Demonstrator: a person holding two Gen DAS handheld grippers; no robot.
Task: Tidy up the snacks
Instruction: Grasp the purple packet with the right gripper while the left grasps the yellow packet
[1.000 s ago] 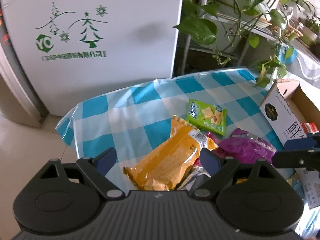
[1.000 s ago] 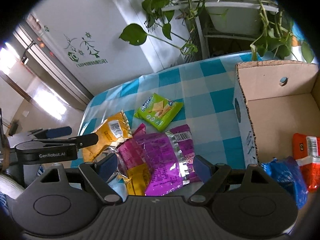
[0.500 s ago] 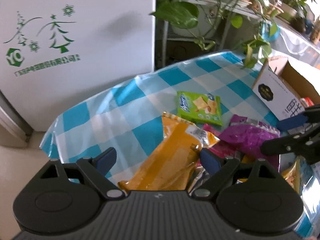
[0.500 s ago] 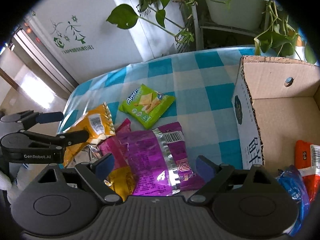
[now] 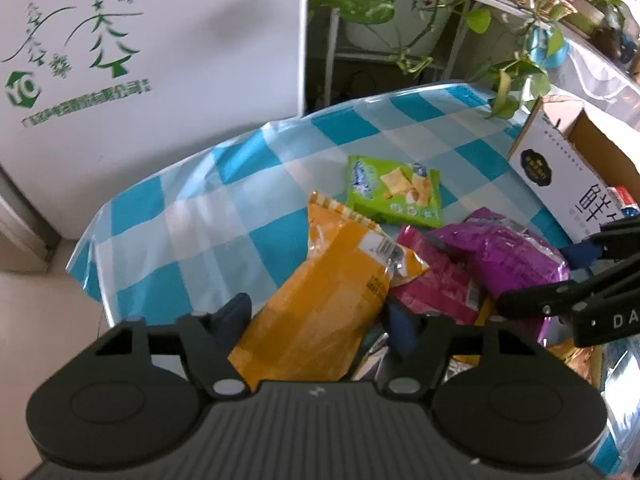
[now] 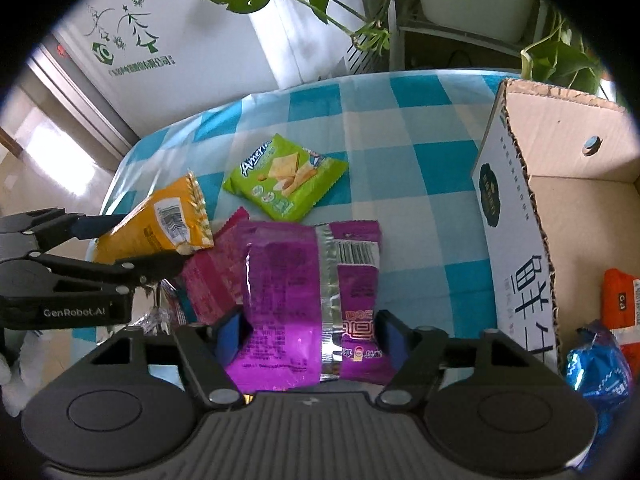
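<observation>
**Grippers close on two snack packs at once**

Snacks lie heaped on a blue-checked tablecloth [image 6: 400, 128] as both tools come to grips with the pile. The left gripper [image 5: 320, 320] has its jaws, which have just been closing, drawn in against the sides of the orange packet [image 5: 332, 300], whose far end tilts up off the cloth. The right gripper [image 6: 310, 334] has likewise just been closing, and its blue pads [image 6: 230, 334] now pinch the purple packet [image 6: 312, 292] across its near end, the film bulging between them.

A pink packet [image 6: 214, 276] is wedged under both, and a green cracker pack [image 6: 286, 176] lies apart, farther up the table. The cardboard box [image 6: 516, 240] stands just right of the purple packet, already holding an orange-red pack [image 6: 620, 300] and a blue one [image 6: 600, 364].

Done well, this step probably calls for a firm but gentle squeeze, since puffed film slips and its contents crush. Each pack should lift straight up to clear the pink one beneath, then pass over the box's rim before release, the two hands kept from crossing.
</observation>
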